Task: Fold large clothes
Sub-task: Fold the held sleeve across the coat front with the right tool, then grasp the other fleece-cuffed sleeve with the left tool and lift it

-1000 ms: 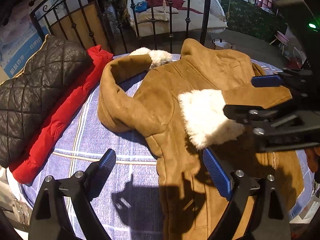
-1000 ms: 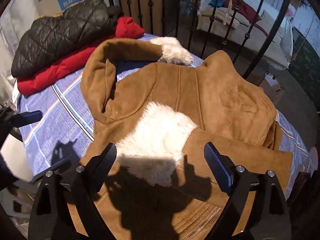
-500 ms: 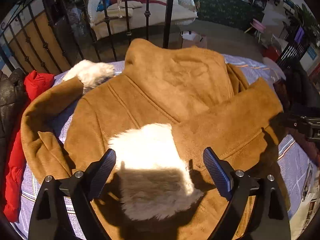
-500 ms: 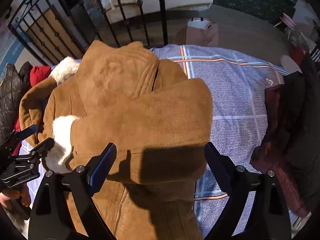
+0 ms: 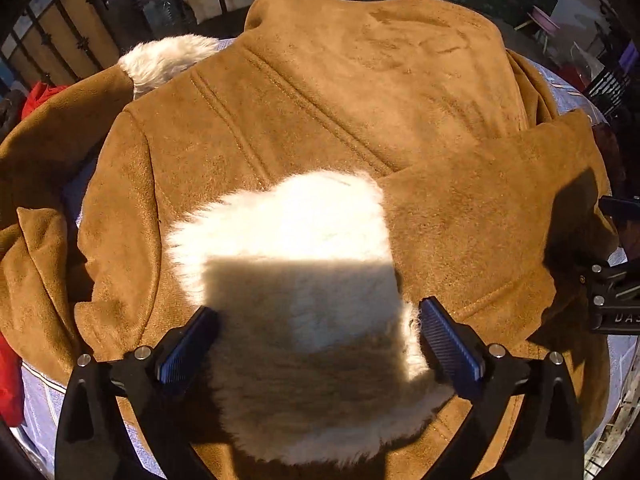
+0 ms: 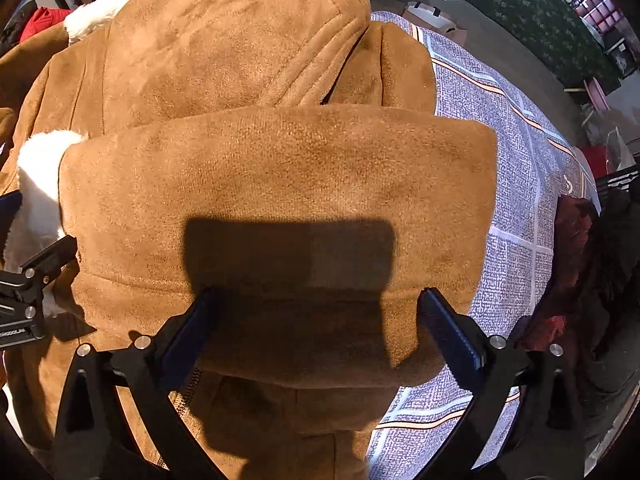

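A tan suede coat (image 5: 360, 92) lies spread on a blue-purple plaid bedcover (image 6: 516, 168), one sleeve (image 6: 280, 184) folded across its body. The sleeve ends in a white fur cuff (image 5: 296, 264). My left gripper (image 5: 318, 312) points down close over this cuff. Its jaws are opening wide, the cuff lies between them, and the blue pads flank it without pressing. My right gripper (image 6: 319, 296) hangs low over the folded sleeve near the shoulder. Its jaws are opening too, with the sleeve's cloth below and between them, not pinched. A second fur cuff (image 5: 168, 60) shows at the far left.
A red jacket (image 6: 44, 20) lies beyond the coat at the far left. Dark red and black clothes (image 6: 580, 248) are heaped at the bedcover's right edge. A black iron railing (image 5: 84, 44) runs behind the bed.
Both grippers have dropped much closer to the coat and tipped downward. The left swung right onto the fur cuff, the right moved from the cuff along the sleeve. Both jaws stand slightly wider.
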Action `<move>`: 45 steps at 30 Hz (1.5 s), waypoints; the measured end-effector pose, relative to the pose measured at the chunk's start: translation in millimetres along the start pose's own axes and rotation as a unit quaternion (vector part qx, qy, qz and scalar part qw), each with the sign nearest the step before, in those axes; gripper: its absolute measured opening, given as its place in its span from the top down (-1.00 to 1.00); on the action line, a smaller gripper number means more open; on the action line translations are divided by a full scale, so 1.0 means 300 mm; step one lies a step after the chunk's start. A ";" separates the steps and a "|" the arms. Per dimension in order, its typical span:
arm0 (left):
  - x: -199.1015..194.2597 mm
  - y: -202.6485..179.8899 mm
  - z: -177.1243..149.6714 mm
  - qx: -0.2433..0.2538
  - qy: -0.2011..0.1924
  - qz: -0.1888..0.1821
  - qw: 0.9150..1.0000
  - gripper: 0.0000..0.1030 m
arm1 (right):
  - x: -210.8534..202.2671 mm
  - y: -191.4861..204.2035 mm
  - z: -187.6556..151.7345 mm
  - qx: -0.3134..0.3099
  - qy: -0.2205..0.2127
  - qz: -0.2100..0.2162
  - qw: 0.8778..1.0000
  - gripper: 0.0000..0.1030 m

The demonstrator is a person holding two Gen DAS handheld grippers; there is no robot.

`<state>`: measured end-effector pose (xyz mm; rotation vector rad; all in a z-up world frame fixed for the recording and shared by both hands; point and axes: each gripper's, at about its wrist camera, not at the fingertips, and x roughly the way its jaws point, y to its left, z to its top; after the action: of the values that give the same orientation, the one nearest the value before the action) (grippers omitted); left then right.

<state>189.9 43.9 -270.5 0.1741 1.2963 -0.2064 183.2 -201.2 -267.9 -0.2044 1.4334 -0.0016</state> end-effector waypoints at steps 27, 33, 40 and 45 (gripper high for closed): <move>0.040 0.568 0.410 0.080 0.021 0.237 0.968 0.61 | -0.295 -0.054 -0.203 0.120 -0.035 0.120 0.985 -0.91; -0.261 0.660 0.367 -0.014 -0.110 0.135 0.985 0.74 | -0.309 -0.091 -0.207 0.141 -0.046 0.126 0.981 -0.91; -0.588 0.368 0.246 0.063 -0.238 0.049 0.968 0.74 | -0.322 -0.123 -0.193 0.169 -0.061 0.147 0.973 -0.91; -0.538 0.025 0.155 0.116 -0.234 -0.005 0.965 0.72 | -0.334 -0.202 -0.200 0.215 -0.070 0.146 0.963 -0.91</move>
<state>193.8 48.5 -102.6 0.2996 0.7994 -0.3846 117.7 -256.7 -168.1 0.3587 1.2767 -0.0558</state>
